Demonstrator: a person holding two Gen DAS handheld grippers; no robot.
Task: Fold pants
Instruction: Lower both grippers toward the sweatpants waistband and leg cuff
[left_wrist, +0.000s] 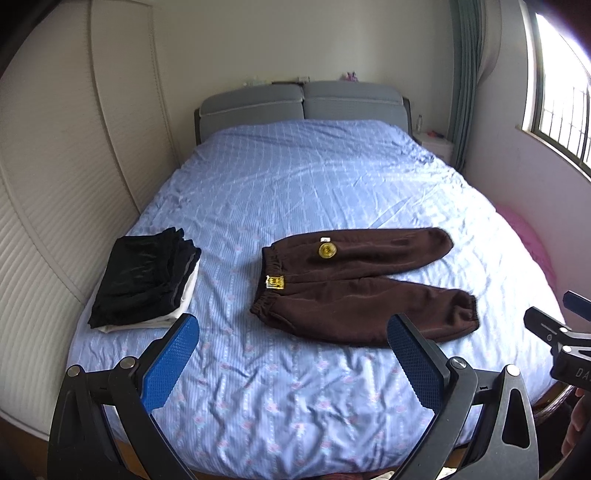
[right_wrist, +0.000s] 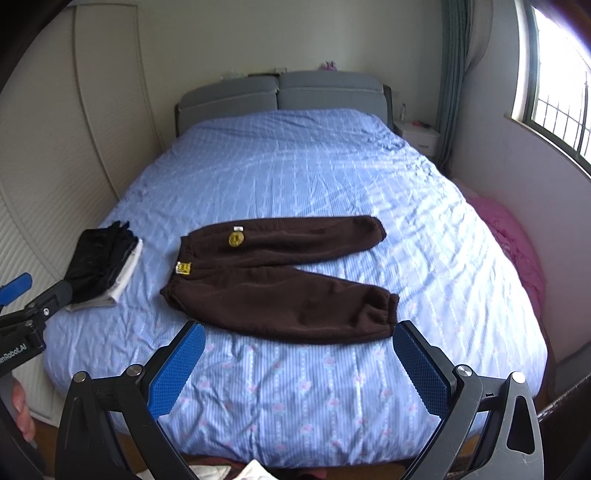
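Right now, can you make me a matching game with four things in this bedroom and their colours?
Things:
1. pants spread flat on the bed
2. bedsheet
3. headboard cushions
4. folded stack of clothes near the bed's left edge

Colours:
A. grey
B. black on top, white underneath
C. dark brown with a yellow badge
D. light blue with small pink flowers

Pairs: 1-C, 2-D, 3-A, 4-B
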